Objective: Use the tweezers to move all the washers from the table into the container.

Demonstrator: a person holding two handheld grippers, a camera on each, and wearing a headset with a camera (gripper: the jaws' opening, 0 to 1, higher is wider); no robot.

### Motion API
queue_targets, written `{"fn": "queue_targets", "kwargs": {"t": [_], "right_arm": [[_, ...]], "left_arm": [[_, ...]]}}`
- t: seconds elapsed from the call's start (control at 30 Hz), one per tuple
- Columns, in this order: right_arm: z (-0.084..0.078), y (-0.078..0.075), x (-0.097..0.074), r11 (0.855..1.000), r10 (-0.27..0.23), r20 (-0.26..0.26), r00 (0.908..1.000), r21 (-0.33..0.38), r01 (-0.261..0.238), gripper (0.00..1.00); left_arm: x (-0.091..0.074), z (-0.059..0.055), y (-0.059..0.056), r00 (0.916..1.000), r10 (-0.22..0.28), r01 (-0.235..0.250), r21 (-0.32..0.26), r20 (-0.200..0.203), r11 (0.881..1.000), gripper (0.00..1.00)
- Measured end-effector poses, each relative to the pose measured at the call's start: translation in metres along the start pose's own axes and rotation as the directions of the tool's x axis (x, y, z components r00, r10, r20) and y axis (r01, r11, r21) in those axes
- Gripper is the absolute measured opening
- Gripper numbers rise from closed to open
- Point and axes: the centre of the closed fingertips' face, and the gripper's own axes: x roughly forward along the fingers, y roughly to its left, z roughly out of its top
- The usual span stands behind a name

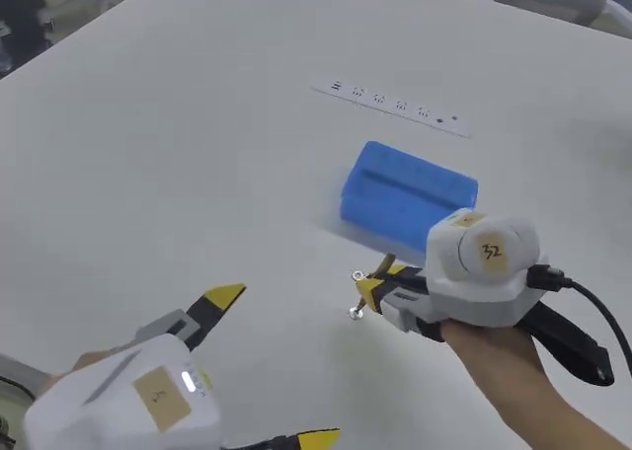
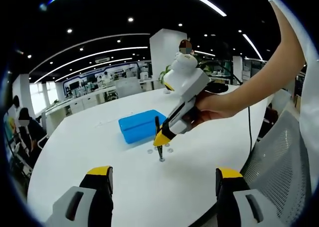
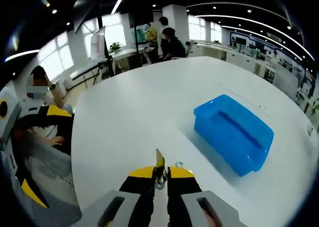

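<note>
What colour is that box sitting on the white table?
The container is plain bright blue all over. The right gripper view shows it best.

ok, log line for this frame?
phase: pick | right gripper: shut on tweezers, tips at washers beside blue container | left gripper: open, holding nothing

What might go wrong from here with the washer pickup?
1. The tweezers, clamped in the right gripper, have their tips down by small flat washers on the smooth table; a slip may flick one away.
2. The container stands apart from them, so a weakly pinched washer may drop on the way over its wall.
</note>
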Motion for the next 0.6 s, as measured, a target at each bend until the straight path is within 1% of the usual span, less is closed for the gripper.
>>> {"fn": "queue_targets", "kwargs": {"t": [0.1, 0.13, 0.17, 0.27, 0.33, 0.4, 0.5, 0.6], "right_arm": [[-0.001, -0.003, -0.001, 0.999, 0.003, 0.012, 0.9999, 0.037, -0.003, 0.05], [-0.001, -0.003, -0.001, 0.998, 0.005, 0.016, 0.9999, 0.065, -0.006, 0.05], [-0.001, -0.003, -0.002, 0.997, 0.008, 0.016, 0.9998, 0.078, -0.009, 0.05], [-0.001, -0.004, -0.002, 0.998, -0.005, 0.015, 0.9999, 0.057, 0.004, 0.05], [-0.002, -0.001, -0.002, 1.0, -0.007, 0.011, 0.9999, 0.029, 0.007, 0.05], [-0.002, 0.003, -0.001, 1.0, -0.007, 0.008, 0.9999, -0.001, 0.007, 0.05], [-0.003, 0.006, 0.0, 0.999, -0.016, -0.001, 0.9999, -0.043, 0.016, 0.05], [-0.004, 0.008, -0.001, 0.997, -0.027, 0.0, 0.9996, -0.066, 0.027, 0.04]], "left_arm": [[0.0, 0.001, 0.004, 0.9998, 0.021, -0.021, 0.01, 0.007, 1.0, 0.88], [0.0, 0.002, 0.006, 0.9994, 0.032, -0.032, 0.006, 0.01, 0.999, 0.89], [0.0, 0.002, 0.006, 0.9993, 0.035, -0.035, 0.005, 0.011, 0.999, 0.9], [0.001, -0.001, 0.008, 0.9989, 0.046, -0.046, 0.012, -0.005, 0.999, 0.91], [0.001, 0.001, 0.007, 0.9993, 0.037, -0.037, 0.001, 0.007, 0.999, 0.96], [0.002, 0.002, 0.007, 0.9994, 0.031, -0.031, -0.025, 0.01, 0.999, 0.99], [0.001, 0.003, 0.006, 0.9996, 0.023, -0.022, -0.04, 0.018, 0.999, 0.99], [0.001, 0.003, 0.006, 0.9996, 0.019, -0.018, -0.047, 0.022, 0.999, 0.99]]}}
